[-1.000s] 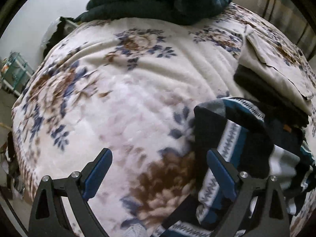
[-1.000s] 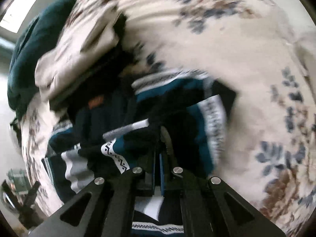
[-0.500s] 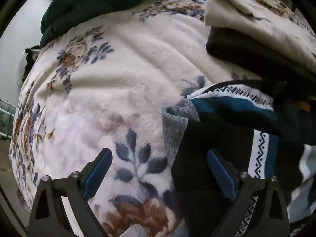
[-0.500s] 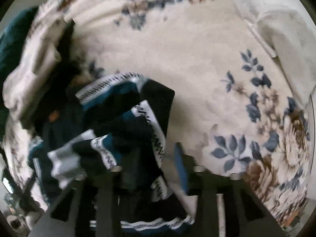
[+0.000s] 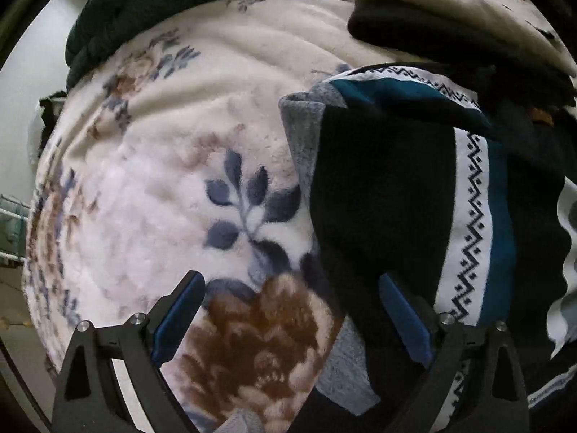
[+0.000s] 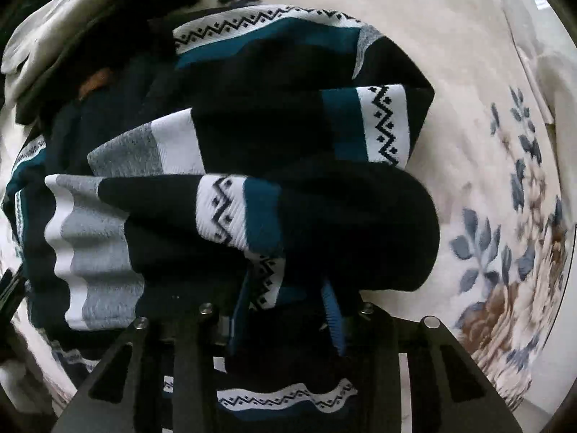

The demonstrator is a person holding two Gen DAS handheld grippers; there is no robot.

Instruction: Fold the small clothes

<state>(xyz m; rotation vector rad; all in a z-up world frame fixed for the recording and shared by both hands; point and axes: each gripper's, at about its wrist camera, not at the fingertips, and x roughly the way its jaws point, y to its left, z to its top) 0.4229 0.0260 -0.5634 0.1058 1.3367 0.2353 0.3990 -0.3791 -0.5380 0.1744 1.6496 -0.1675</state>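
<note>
A dark knit sweater (image 5: 389, 187) with teal, white zigzag and grey bands lies bunched on a floral fleece blanket (image 5: 162, 187). My left gripper (image 5: 292, 310) is open just above the blanket, its right finger over the sweater's left edge. In the right wrist view the sweater (image 6: 252, 166) fills the middle, its folds piled up. My right gripper (image 6: 285, 310) is partly open with sweater folds lying between its fingers, not clamped.
A stack of folded beige and black clothes (image 5: 450, 18) lies behind the sweater, also in the right wrist view (image 6: 54, 36). A dark green quilt (image 5: 137, 3) sits at the bed's far end. Bare blanket (image 6: 487, 144) extends to the right.
My right gripper has let go of the sweater, opened, and moved in close over the pile. My left gripper has moved forward and right toward the sweater's edge, staying open.
</note>
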